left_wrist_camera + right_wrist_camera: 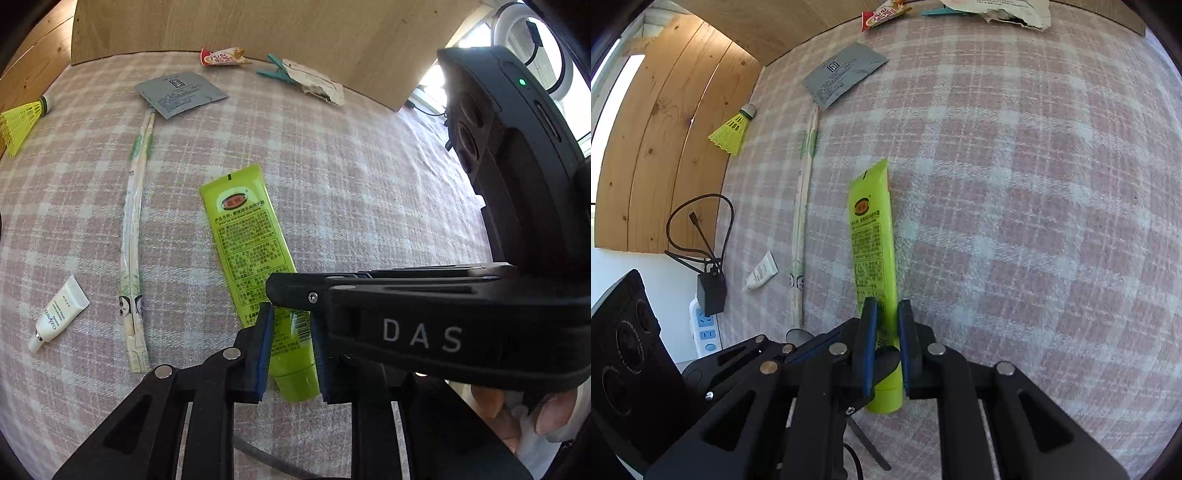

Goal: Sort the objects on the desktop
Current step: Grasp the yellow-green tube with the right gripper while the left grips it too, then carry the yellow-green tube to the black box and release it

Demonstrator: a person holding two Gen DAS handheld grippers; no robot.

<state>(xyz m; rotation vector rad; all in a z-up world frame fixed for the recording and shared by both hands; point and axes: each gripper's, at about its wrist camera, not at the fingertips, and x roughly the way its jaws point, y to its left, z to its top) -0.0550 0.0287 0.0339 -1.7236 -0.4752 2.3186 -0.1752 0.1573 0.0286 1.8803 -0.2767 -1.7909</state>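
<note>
The green tube (251,236) is laid flat near the middle of the checked cloth covering the desk (369,184). Its long axis runs from the near edge toward the far wooden board, with the cap nearest the cameras and the flat crimped end pointing away, tilted slightly to the left in the left wrist view.

The cap end is straddled by both grippers. The right gripper (886,339) is seen clamped on the tube just above the cap, its blue pads pressed against both sides. The left gripper (291,347) is set around the same end with its jaws partly apart; whether its pads actually press on the tube cannot be told.

The pick-up step is judged to be in hand. A straight lift is called for next, with the grip kept firm so the long tube is not swung.
</note>
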